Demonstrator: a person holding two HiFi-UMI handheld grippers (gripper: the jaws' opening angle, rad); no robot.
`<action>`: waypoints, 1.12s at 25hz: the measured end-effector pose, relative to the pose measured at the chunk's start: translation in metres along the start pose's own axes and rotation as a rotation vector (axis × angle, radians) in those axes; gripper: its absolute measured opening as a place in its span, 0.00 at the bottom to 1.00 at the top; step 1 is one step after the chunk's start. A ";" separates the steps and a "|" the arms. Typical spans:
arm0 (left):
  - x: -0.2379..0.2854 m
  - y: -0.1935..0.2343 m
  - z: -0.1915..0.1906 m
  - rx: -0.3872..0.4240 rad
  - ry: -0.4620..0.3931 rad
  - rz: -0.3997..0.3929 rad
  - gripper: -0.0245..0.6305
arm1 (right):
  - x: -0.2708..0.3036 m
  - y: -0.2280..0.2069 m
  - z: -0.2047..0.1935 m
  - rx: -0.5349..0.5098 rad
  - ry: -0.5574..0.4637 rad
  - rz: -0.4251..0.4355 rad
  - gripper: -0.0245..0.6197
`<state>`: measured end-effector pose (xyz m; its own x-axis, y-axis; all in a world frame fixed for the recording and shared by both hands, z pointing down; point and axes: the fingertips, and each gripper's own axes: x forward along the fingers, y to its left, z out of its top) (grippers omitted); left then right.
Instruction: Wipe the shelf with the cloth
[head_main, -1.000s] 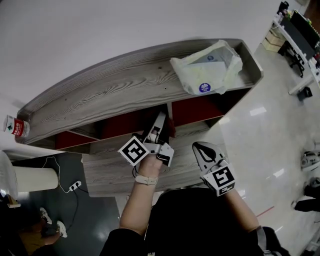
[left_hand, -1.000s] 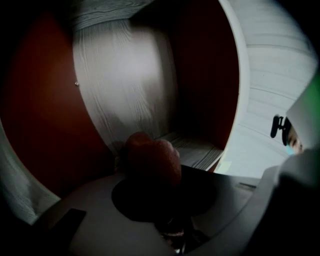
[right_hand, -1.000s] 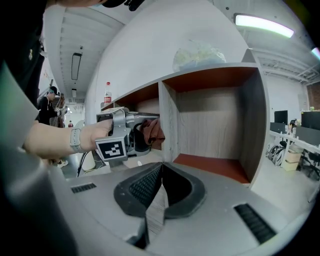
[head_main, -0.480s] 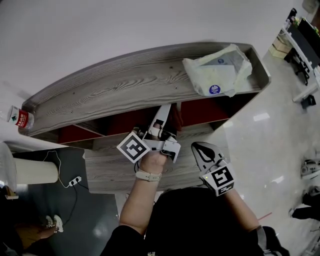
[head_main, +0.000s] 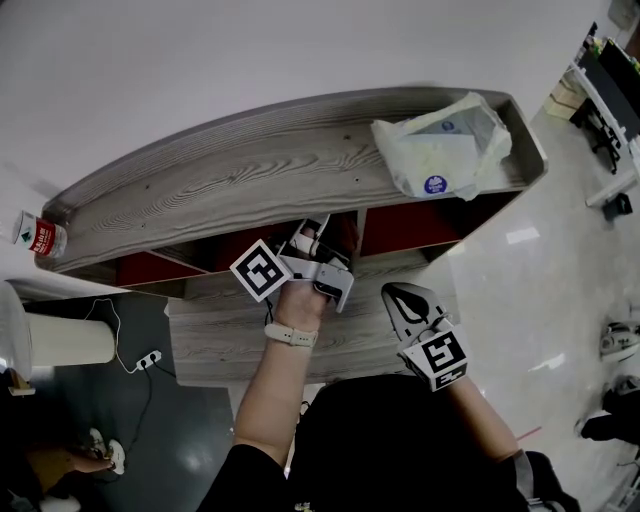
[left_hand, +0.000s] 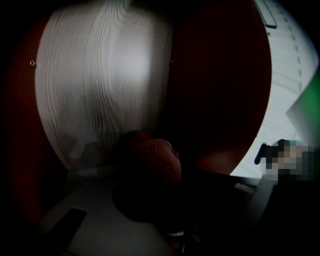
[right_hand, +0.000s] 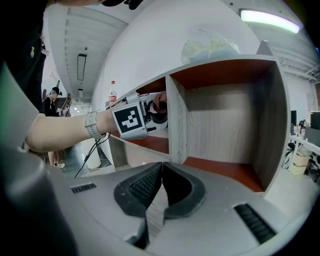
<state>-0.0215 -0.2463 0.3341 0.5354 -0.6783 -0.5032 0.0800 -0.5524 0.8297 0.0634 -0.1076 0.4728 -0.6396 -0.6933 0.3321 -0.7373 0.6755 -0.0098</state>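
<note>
The grey wood-grain shelf (head_main: 200, 190) has red-lined cubbies. My left gripper (head_main: 312, 230) reaches into the middle cubby, shut on a dark reddish-brown cloth (left_hand: 152, 160). The cloth bunches in front of its jaws near the wood-grain back panel (left_hand: 100, 75) and the cubby floor. In the right gripper view the left gripper (right_hand: 150, 112) shows with its marker cube at the cubby mouth. My right gripper (head_main: 398, 295) hangs in front of the shelf's lower front, shut, with nothing between its black pads (right_hand: 145, 187). It faces the empty right cubby (right_hand: 225, 120).
A crumpled pale plastic bag (head_main: 445, 150) lies on the shelf top at the right end. A bottle with a red label (head_main: 35, 238) stands at the left end. A white cylinder (head_main: 60, 340) and a power strip (head_main: 150, 360) are on the floor at the left.
My left gripper has pushed deeper into the middle cubby and a little to the left with the cloth. The right gripper has stayed where it was.
</note>
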 end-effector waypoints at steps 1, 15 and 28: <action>0.000 0.000 0.000 -0.008 0.004 -0.002 0.17 | 0.001 0.001 0.001 -0.001 0.000 0.004 0.03; -0.004 0.030 -0.002 -0.045 0.006 0.110 0.17 | 0.001 0.008 0.001 0.002 0.000 -0.007 0.03; -0.046 0.073 -0.035 -0.068 0.087 0.310 0.17 | -0.001 0.016 -0.003 0.011 0.006 -0.016 0.03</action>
<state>-0.0107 -0.2382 0.4266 0.6127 -0.7636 -0.2036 -0.0439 -0.2901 0.9560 0.0535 -0.0953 0.4754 -0.6269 -0.7022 0.3375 -0.7495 0.6619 -0.0148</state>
